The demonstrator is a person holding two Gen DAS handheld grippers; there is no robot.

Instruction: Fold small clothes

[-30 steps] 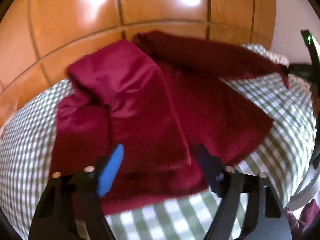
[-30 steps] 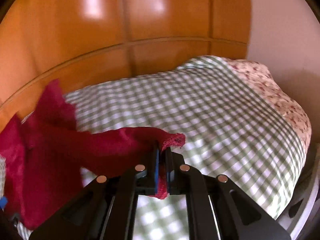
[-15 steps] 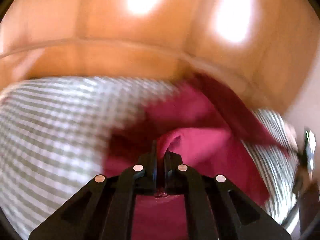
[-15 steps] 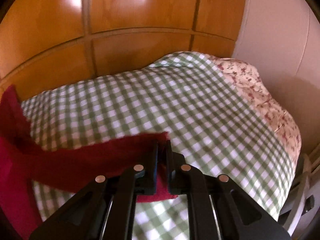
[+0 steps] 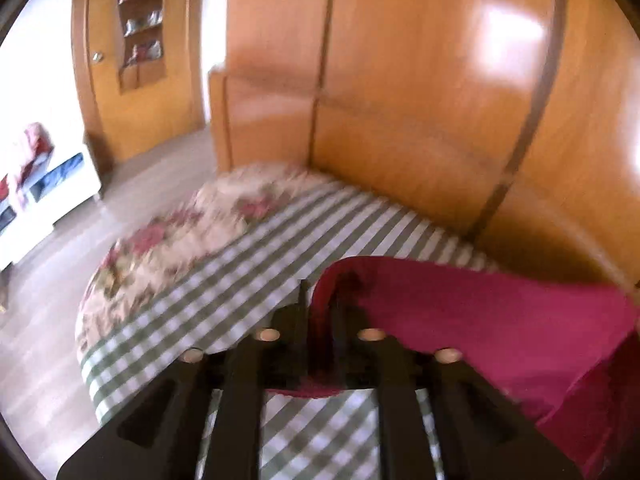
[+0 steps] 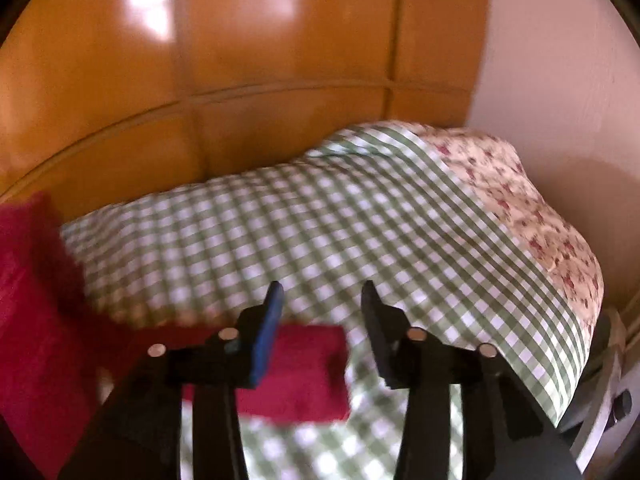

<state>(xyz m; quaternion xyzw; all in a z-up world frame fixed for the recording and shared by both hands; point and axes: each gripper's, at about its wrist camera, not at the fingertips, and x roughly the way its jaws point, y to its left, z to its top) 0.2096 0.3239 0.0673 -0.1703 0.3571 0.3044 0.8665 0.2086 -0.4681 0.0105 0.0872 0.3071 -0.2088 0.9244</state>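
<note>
Checked bedcover, left claw clamped on red garment, right claw spread, empty

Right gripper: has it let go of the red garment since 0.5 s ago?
Yes. The right gripper now stands open over the checked bedcover, and the red garment end it pinched lies flat below its fingers.

I counted one red garment, seen in both views. There was one bed cover with green checks, and one flowered cloth at its end. I had two grippers: my left gripper and my right gripper, each with two jaws. Behind the bed stood one wooden panel wall. In the left view I saw one shelf niche and one white cabinet.
</note>
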